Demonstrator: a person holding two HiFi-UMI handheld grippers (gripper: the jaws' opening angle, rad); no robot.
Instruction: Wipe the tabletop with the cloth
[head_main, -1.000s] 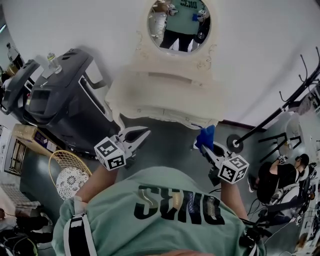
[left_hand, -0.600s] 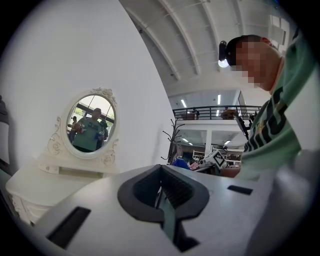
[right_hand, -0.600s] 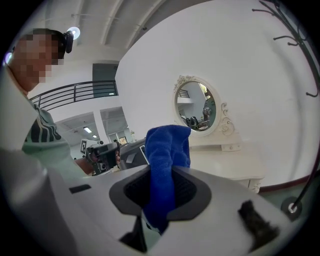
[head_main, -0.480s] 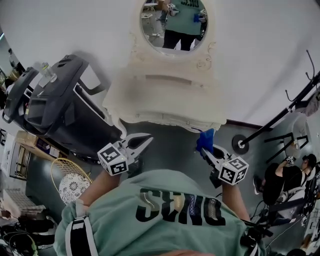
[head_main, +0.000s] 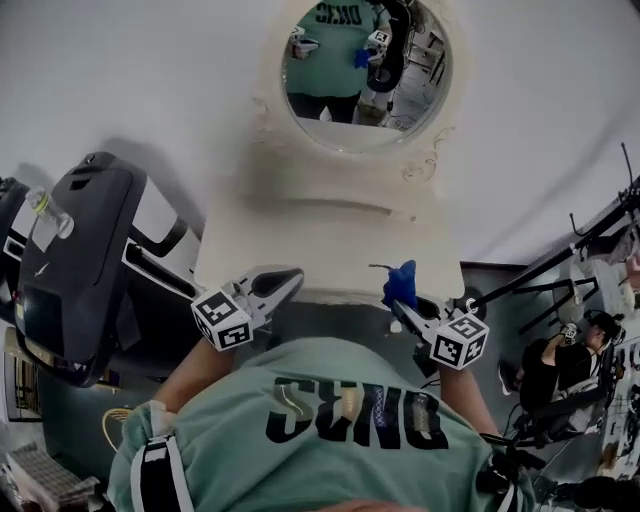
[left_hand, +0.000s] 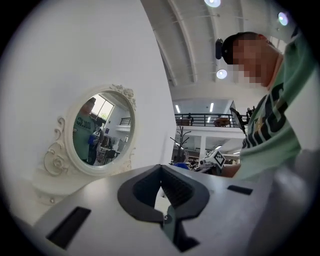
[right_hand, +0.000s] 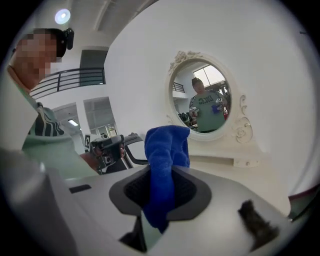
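Because the cloth (right_hand: 167, 150) is soft, light and floppy, a bunched pinch through its middle should hold it best. The right tongs (right_hand: 169, 172) grip it that way, closed on the blue wad, which sticks out past their tips. The tabletop (head_main: 330, 250) lies just ahead. The left tongs (left_hand: 161, 169), well apart, are closed and empty.

The cream counter (head_main: 330, 245) stretches ahead of the left hand-held gripper (head_main: 288, 277) and right hand-held gripper (head_main: 400, 300); an oval mirror (head_main: 365, 70) stands at its far edge.
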